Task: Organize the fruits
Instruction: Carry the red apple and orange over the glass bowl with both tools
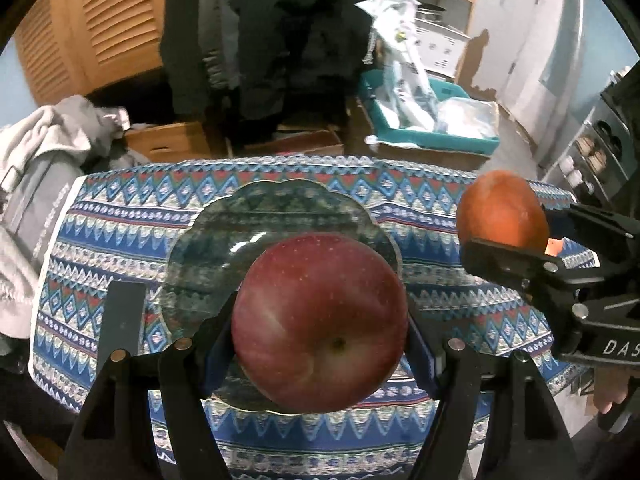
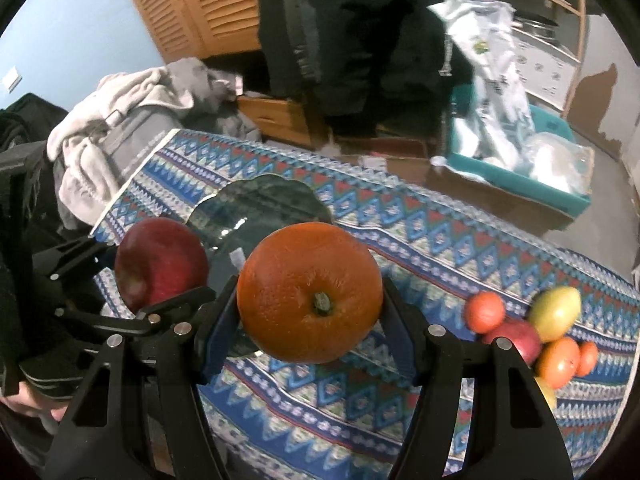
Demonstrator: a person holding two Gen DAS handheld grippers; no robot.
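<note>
My left gripper (image 1: 320, 336) is shut on a red apple (image 1: 320, 320), held above the near rim of a dark glass plate (image 1: 256, 216) on the patterned tablecloth. My right gripper (image 2: 310, 300) is shut on an orange (image 2: 308, 292). In the left wrist view the orange (image 1: 502, 210) and the right gripper (image 1: 508, 236) hang at the right, beside the plate. The right wrist view shows the apple (image 2: 160, 262) in the left gripper (image 2: 160, 276) at the left, over the plate (image 2: 260, 204). A pile of several fruits (image 2: 536, 332) lies on the cloth at the right.
The tablecloth (image 1: 440, 200) covers a small table. Grey clothes (image 1: 44, 160) are heaped at its left. Beyond it stand a person in dark clothing (image 1: 272, 40), cardboard boxes (image 1: 168, 140) and a teal bin (image 1: 432, 128) with plastic bags. A hand (image 2: 28, 400) shows at the lower left.
</note>
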